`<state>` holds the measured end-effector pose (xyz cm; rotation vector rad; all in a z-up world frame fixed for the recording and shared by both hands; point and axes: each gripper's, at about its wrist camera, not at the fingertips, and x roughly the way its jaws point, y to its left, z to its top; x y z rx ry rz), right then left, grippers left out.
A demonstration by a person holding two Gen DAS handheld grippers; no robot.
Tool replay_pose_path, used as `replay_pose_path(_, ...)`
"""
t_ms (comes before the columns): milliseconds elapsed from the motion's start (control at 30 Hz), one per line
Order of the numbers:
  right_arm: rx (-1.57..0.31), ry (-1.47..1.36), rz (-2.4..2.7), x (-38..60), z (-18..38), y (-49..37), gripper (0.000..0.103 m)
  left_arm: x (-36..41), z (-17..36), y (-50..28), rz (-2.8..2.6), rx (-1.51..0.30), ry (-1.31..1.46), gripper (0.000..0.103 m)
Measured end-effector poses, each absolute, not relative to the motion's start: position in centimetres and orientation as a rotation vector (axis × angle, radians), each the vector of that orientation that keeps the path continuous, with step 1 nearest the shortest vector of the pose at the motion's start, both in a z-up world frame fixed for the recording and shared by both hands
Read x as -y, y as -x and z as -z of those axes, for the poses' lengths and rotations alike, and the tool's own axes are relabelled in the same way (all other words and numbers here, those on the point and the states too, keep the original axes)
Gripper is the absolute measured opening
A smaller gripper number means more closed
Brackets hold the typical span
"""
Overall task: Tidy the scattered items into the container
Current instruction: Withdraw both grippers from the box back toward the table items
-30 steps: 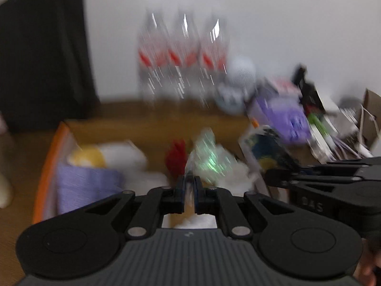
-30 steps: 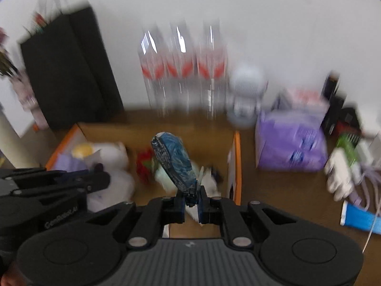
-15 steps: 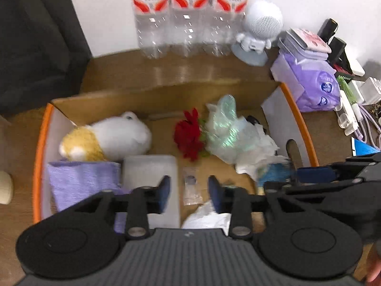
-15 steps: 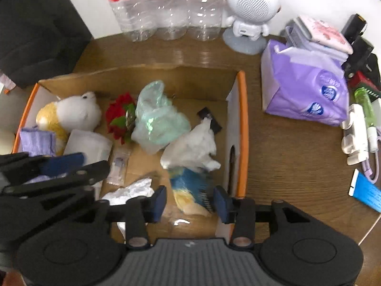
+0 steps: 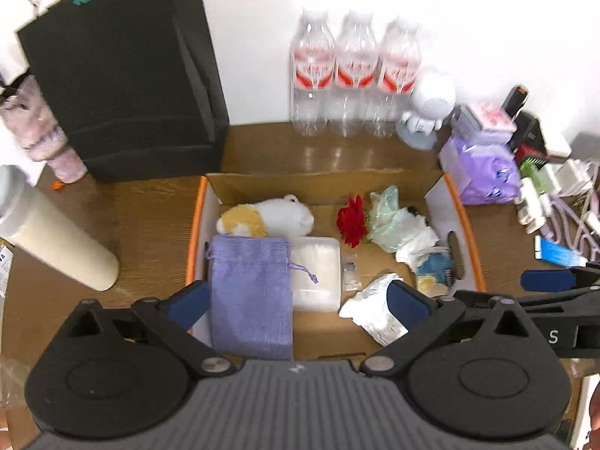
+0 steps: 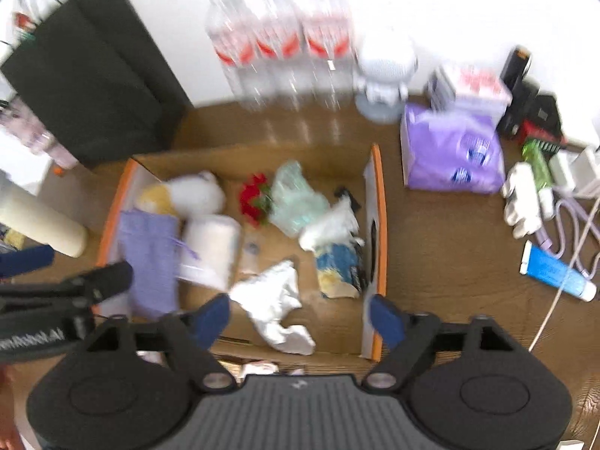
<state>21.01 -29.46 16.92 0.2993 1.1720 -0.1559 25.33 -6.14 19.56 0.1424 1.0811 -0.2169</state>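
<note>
The left gripper [image 5: 298, 302] is showing matte black linkage arms, silver pivot screws and round black discs either side of a ribbed grey housing, all nearer the camera than the cardboard box [image 5: 467, 225]; its fingers [image 5: 189, 300] are wearing dark blue pads; its jaws are opening; the right gripper [image 6: 300, 318] is looking alike, its jaws opening too; white lettering is showing on each gripper's side.

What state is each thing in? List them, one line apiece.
Cardboard box: open-topped, flaps up, holding items.
Purple drawstring pouch: flat in the box, cord loose.
Plush toy: lying on its side in the box.
Blue-and-yellow packet: crumpled, by the box's right wall.
Water bottles: upright against the wall.
Left claw: opening, holding nothing.
Right claw: opening, holding nothing.
</note>
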Motion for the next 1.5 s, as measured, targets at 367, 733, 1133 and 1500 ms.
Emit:
replay_pose_path(367, -1.059, -0.246, 0.142, 26.4, -19.9, -16.1, 0.085, 3.8, -21.2, -19.4, 0.187, -0.959, -0.165, 0.103)
replay_pose_path(733, -0.662, -0.225, 0.138, 23.5, -14.5, -8.8, 0.089, 1.7, -14.8, -11.1, 0.161, -0.536, -0.282, 0.103)
replay_pose_path(1133, -0.34, -0.142, 0.133, 19.2, -7.2, 5.5, 0.094, -2.4, -6.8, 3.1, 0.155, -0.264, -0.056, 0.103)
replay_pose_path(1500, -0.4, -0.124, 0.178, 16.6, -1.8, 13.4, 0.099, -5.9, -3.6, 9.7, 0.187, -0.318, 0.027, 0.103)
